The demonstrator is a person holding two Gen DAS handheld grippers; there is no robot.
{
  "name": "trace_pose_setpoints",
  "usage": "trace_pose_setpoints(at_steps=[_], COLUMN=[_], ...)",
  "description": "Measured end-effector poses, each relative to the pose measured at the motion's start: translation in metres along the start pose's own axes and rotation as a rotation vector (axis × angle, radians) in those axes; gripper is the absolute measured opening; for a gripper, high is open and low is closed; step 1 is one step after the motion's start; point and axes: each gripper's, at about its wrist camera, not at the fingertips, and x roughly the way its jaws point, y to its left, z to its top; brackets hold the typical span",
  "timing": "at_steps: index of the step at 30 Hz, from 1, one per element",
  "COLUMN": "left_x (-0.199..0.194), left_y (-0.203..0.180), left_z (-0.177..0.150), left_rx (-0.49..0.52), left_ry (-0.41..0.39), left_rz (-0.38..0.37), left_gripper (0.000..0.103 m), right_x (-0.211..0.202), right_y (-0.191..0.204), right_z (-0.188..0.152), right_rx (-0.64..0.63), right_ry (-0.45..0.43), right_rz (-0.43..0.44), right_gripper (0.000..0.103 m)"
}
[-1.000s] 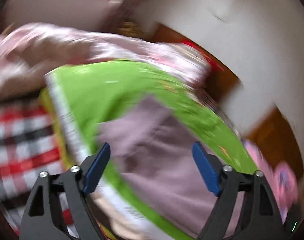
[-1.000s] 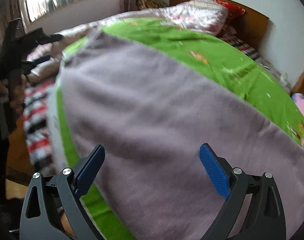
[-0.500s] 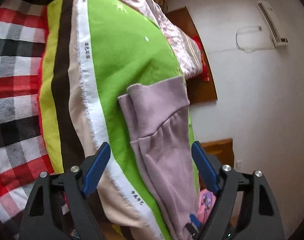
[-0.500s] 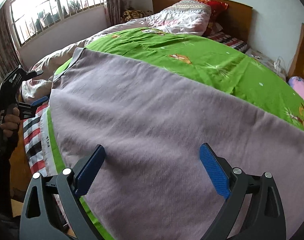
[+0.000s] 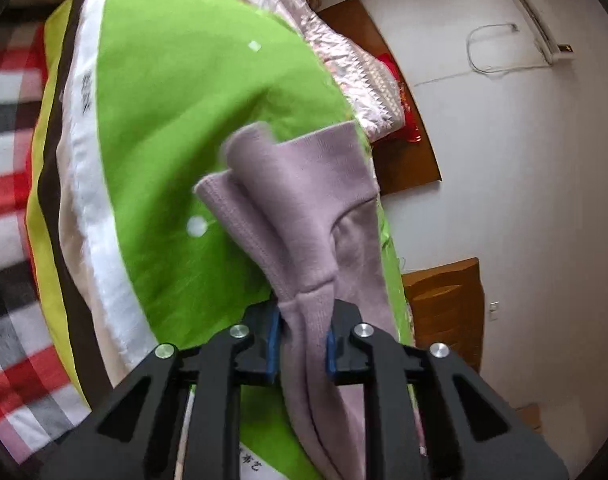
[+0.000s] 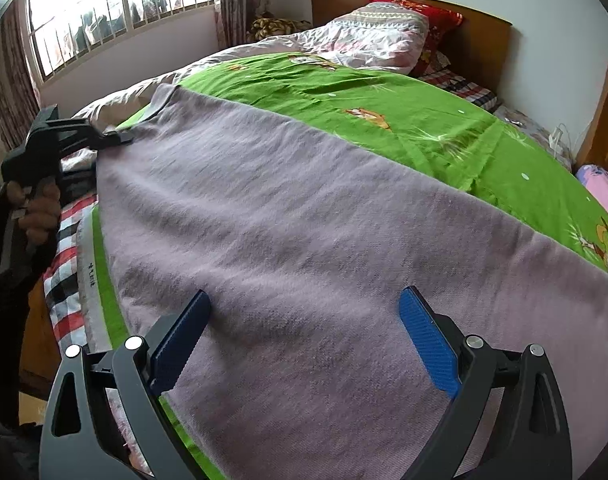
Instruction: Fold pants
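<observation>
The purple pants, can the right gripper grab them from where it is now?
Probably yes. The right gripper is open with the pants spread flat right under its fingers, and nothing lies between them. The left gripper already pinches the far end.

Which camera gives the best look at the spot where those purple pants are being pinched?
The left wrist view: the left gripper has its jaws shut on the pants, bunched and close up. The right wrist view shows that grip only small, at the left edge.

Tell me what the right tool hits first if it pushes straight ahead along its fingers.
Most likely the pants: the open right tool points at the cloth spread on the green sheet, and nothing shows between. Depth is unclear, so the contact spot is a guess.
</observation>
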Motion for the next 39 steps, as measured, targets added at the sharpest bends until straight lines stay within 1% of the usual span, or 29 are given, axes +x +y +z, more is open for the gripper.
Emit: trace_pose_setpoints(at_steps=[3,5,6,8,10,11,12,14,15,16,17,18,20,21,23,24,25,27,28,29,30,31,32,33,34,35,36,38,39], left_x=[-0.011,-0.016,-0.017,-0.021,-0.024,-0.029,-0.030,-0.036,-0.034,-0.030,-0.025,-0.022,-0.012,-0.005,0.019,0.030,0.051,0.078,0.100,0.112,0.122,0.121,0.115,0.109,0.098,0.083,0.064,0.034,0.021], left_y=[-0.015,-0.036,-0.051,-0.075,-0.113,-0.129,-0.147,-0.186,-0.213,-0.236,-0.253,-0.272,-0.301,-0.305,-0.309,-0.305,-0.296,-0.277,-0.262,-0.252,-0.240,-0.235,-0.238,-0.240,-0.242,-0.243,-0.242,-0.237,-0.227], left_z=[-0.004,-0.008,-0.010,-0.015,-0.025,-0.030,-0.036,-0.057,-0.074,-0.091,-0.105,-0.124,-0.180,-0.195,-0.247,-0.269,-0.302,-0.338,-0.363,-0.375,-0.385,-0.388,-0.383,-0.373,-0.357,-0.337,-0.313,-0.277,-0.255], left_rx=[0.069,0.143,0.190,0.254,0.360,0.413,0.464,0.580,0.655,0.722,0.775,0.842,1.016,1.054,1.166,1.214,1.272,1.324,1.366,1.388,1.410,1.432,1.422,1.386,1.325,1.254,1.175,1.065,1.016], left_ry=[-0.044,-0.072,-0.085,-0.098,-0.109,-0.116,-0.121,-0.126,-0.122,-0.117,-0.113,-0.106,-0.069,-0.051,0.039,0.080,0.149,0.270,0.362,0.407,0.430,0.407,0.398,0.399,0.392,0.360,0.297,0.217,0.182], left_rz=[0.027,0.048,0.059,0.067,0.066,0.070,0.069,0.039,0.019,0.002,-0.012,-0.032,-0.072,-0.081,-0.101,-0.100,-0.085,-0.069,-0.039,-0.011,0.029,0.032,0.008,-0.030,-0.076,-0.120,-0.167,-0.222,-0.221], left_gripper=[0.013,0.013,0.013,0.013,0.013,0.013,0.013,0.013,0.013,0.013,0.014,0.014,0.014,0.014,0.014,0.014,0.014,0.018,0.019,0.020,0.022,0.022,0.025,0.034,0.044,0.070,0.084,0.090,0.091], right_x=[-0.013,-0.010,-0.003,0.013,0.039,0.037,0.034,0.031,0.023,0.008,-0.005,-0.029,-0.068,-0.094,-0.128,-0.149,-0.164,-0.184,-0.190,-0.193,-0.193,-0.193,-0.193,-0.190,-0.187,-0.183,-0.178,-0.166,-0.154], right_y=[-0.001,0.004,0.009,0.019,0.038,0.042,0.041,0.032,0.028,0.022,0.016,-0.003,-0.044,-0.075,-0.117,-0.144,-0.164,-0.187,-0.194,-0.200,-0.203,-0.204,-0.206,-0.204,-0.203,-0.203,-0.197,-0.184,-0.172], right_z=[0.014,0.028,0.036,0.043,0.033,0.028,0.024,0.022,0.019,0.015,0.010,0.004,-0.012,-0.026,-0.050,-0.070,-0.087,-0.113,-0.123,-0.133,-0.140,-0.145,-0.150,-0.153,-0.151,-0.151,-0.149,-0.140,-0.132], right_rx=[0.029,-0.006,-0.033,-0.082,-0.193,-0.221,-0.220,-0.171,-0.159,-0.144,-0.121,-0.049,0.101,0.207,0.367,0.480,0.562,0.655,0.681,0.706,0.726,0.738,0.743,0.750,0.753,0.753,0.749,0.752,0.743], right_ry=[-0.045,-0.039,-0.017,0.038,0.174,0.129,0.111,0.109,0.104,0.078,0.041,-0.017,-0.108,-0.170,-0.239,-0.278,-0.307,-0.342,-0.347,-0.344,-0.337,-0.331,-0.327,-0.324,-0.322,-0.319,-0.309,-0.272,-0.239], right_rz=[0.052,0.025,0.023,0.053,0.059,0.039,0.037,0.051,0.036,0.018,0.015,0.012,-0.035,-0.072,-0.110,-0.103,-0.087,-0.082,-0.081,-0.070,-0.059,-0.040,-0.021,0.015,0.040,0.065,0.103,0.176,0.225], right_gripper=[0.092,0.092,0.092,0.092,0.092,0.096,0.097,0.098,0.097,0.097,0.097,0.097,0.097,0.098,0.098,0.098,0.098,0.098,0.098,0.098,0.098,0.098,0.098,0.098,0.098,0.098,0.098,0.098,0.098])
